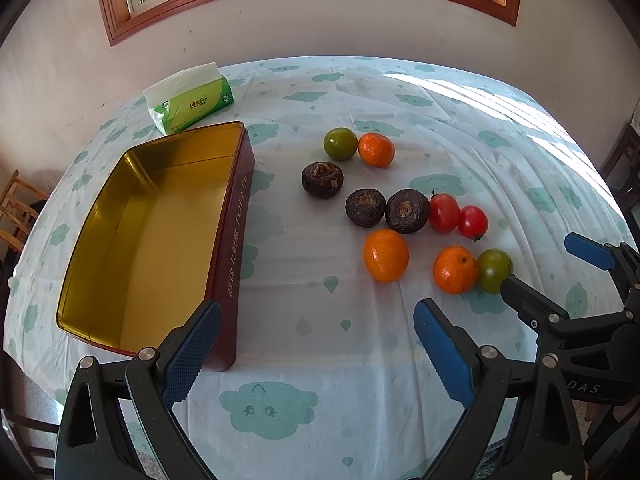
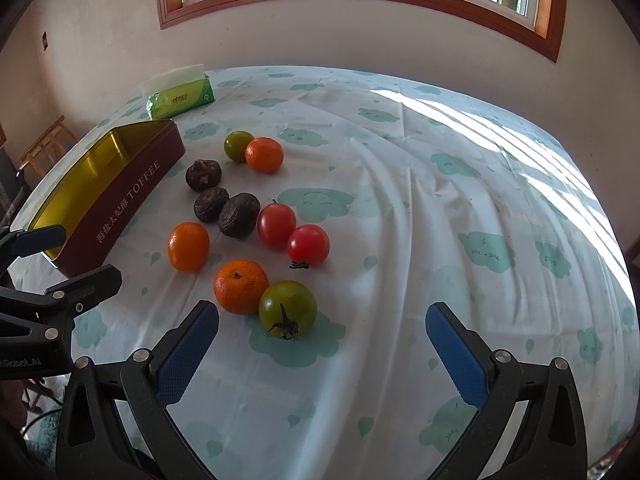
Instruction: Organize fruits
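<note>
An open, empty maroon toffee tin [image 1: 152, 236] with a gold inside lies at the left of the table; it also shows in the right wrist view [image 2: 120, 196]. Loose fruit lies to its right: three oranges [image 1: 386, 255], two red tomatoes [image 1: 444, 213], two green tomatoes [image 1: 340, 143] and three dark water chestnuts [image 1: 365, 208]. My left gripper [image 1: 318, 344] is open and empty, hovering near the tin's front right corner. My right gripper [image 2: 322, 344] is open and empty, just in front of the near green tomato [image 2: 287, 309] and an orange [image 2: 241, 287].
A green tissue pack [image 1: 192, 100] sits at the table's far left, behind the tin. The table wears a white cloth with green clouds [image 2: 440, 240]. Wooden chairs [image 1: 18, 208] stand at the left. A wall and window lie behind.
</note>
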`<state>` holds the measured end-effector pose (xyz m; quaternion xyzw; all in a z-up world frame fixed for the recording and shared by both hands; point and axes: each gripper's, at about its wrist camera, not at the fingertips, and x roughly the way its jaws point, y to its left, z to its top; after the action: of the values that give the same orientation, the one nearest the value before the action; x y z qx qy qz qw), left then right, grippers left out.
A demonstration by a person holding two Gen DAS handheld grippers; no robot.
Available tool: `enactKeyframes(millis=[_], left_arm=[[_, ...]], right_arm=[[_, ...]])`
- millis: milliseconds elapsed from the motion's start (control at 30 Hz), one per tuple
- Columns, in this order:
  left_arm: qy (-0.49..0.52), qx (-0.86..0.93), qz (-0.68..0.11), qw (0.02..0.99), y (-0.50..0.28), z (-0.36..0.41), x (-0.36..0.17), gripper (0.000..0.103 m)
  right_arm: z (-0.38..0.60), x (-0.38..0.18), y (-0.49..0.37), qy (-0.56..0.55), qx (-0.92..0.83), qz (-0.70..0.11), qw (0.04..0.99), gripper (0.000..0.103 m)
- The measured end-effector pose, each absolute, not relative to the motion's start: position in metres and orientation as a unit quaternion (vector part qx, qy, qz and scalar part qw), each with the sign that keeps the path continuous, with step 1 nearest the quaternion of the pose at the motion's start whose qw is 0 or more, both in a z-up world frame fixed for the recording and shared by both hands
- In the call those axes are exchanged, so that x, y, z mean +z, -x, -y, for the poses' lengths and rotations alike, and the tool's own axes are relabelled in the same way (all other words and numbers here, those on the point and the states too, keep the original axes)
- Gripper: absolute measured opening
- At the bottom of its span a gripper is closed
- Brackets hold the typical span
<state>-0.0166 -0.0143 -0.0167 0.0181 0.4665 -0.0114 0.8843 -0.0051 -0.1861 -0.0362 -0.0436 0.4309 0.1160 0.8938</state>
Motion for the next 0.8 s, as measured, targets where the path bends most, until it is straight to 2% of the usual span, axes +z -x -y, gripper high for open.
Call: enactKeyframes(millis=[167, 367, 433, 633, 800], left_arm=[[-0.017, -0.014, -0.466, 0.884, 0.017, 0.013, -0.016, 0.095], [-0.016, -0.02, -0.467, 0.884, 0.017, 0.013, -0.016, 0.095], [-0.018, -0.019, -0.466, 0.884, 0.016, 0.014, -0.016, 0.095], [-0.022, -0.024, -0.469, 0.883, 0.011, 0.017, -0.018, 0.092], [-0.024, -0.026, -0.469, 0.882, 0.007, 0.019, -0.019, 0.092]], right_arm=[[0.186, -0.038, 0.008, 0.049, 0.122, -0.43, 0.893, 0.099], [0.184, -0.045, 0.006, 0.05, 0.136, -0.441, 0.886, 0.079], [0.182, -0.049, 0.004, 0.052, 0.139, -0.443, 0.884, 0.069], [0.178, -0.061, -0.002, 0.05, 0.149, -0.455, 0.877, 0.057], [0.176, -0.064, -0.005, 0.05, 0.152, -0.455, 0.876, 0.051]])
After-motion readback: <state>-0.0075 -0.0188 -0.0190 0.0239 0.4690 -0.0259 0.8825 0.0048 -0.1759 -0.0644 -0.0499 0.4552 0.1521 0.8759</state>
